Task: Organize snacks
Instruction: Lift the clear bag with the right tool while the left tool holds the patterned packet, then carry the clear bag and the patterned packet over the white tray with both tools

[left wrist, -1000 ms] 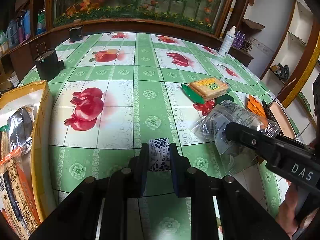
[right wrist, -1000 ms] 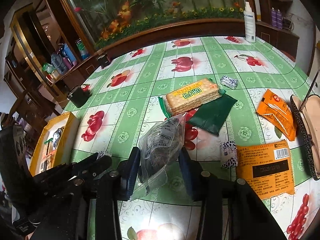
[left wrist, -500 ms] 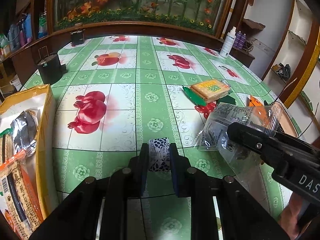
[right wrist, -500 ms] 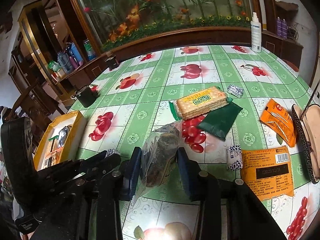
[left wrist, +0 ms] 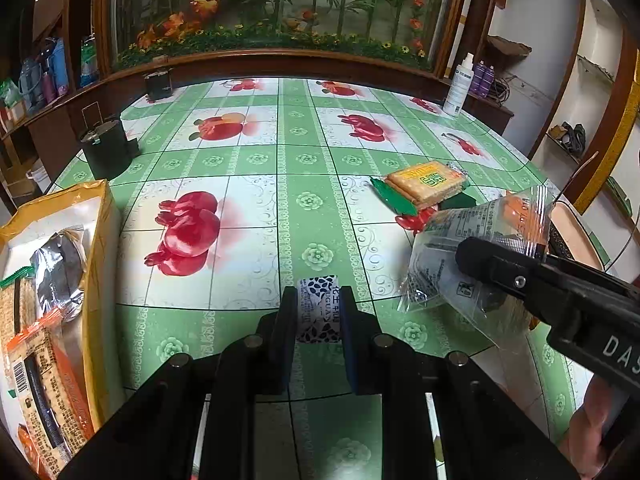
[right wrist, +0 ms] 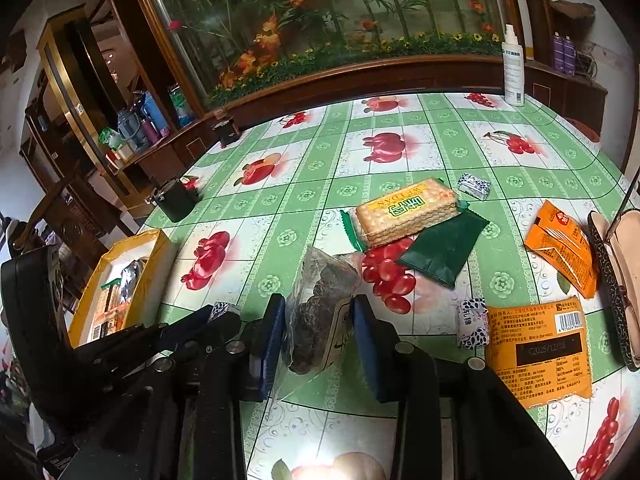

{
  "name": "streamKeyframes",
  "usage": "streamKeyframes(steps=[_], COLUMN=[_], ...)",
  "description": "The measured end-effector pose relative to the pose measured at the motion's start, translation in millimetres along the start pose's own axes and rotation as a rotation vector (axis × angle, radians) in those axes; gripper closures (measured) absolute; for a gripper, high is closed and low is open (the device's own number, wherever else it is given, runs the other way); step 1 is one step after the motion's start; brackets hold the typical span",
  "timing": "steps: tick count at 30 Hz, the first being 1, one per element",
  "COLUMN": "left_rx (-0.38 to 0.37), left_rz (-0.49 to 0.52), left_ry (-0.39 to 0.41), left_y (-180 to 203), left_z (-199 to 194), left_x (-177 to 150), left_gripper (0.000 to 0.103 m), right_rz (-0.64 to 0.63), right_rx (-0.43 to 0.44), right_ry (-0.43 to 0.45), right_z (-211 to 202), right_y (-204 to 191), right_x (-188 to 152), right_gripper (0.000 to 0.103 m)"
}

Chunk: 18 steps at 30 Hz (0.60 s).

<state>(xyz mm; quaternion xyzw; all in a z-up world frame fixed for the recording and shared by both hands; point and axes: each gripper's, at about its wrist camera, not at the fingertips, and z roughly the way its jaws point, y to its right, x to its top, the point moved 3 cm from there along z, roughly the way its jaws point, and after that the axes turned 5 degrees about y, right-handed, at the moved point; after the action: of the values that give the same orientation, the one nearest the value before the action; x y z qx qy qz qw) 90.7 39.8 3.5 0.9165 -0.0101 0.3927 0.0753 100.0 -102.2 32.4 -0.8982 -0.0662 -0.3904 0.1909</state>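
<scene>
Both grippers grip snacks: left gripper (left wrist: 318, 312) a small candy (left wrist: 318, 308), right gripper (right wrist: 318, 320) a clear bag (right wrist: 320, 304). Yellow box (right wrist: 86, 312) lies left of both, nearer the left.

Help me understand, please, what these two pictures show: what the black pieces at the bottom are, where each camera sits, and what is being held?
No robot here: a person holds a two-finger gripper in each hand, with a fisheye camera on each looking along its fingers. The left gripper is shut on a small patterned candy. The right gripper grips a clear bag of dark snacks, lifted off the table. On the fruit-print cloth lie a cracker pack, a dark green packet, two orange packets, and two more small candies. The yellow box on the left already holds some snacks.
</scene>
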Motion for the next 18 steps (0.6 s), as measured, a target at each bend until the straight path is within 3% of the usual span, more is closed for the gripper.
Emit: streamKeyframes(steps=[18], left_rx=[-0.030], left_rz=[-0.005], left_ry=[-0.017], left_y=[3.4], left_z=[2.2], left_x=[-1.9], left_gripper=[0.084], right_rz=[0.046], right_rx=[0.021], right_ry=[0.011], right_z=[-1.1], right_y=[8.3], right_x=[2.8], right_gripper=[0.067])
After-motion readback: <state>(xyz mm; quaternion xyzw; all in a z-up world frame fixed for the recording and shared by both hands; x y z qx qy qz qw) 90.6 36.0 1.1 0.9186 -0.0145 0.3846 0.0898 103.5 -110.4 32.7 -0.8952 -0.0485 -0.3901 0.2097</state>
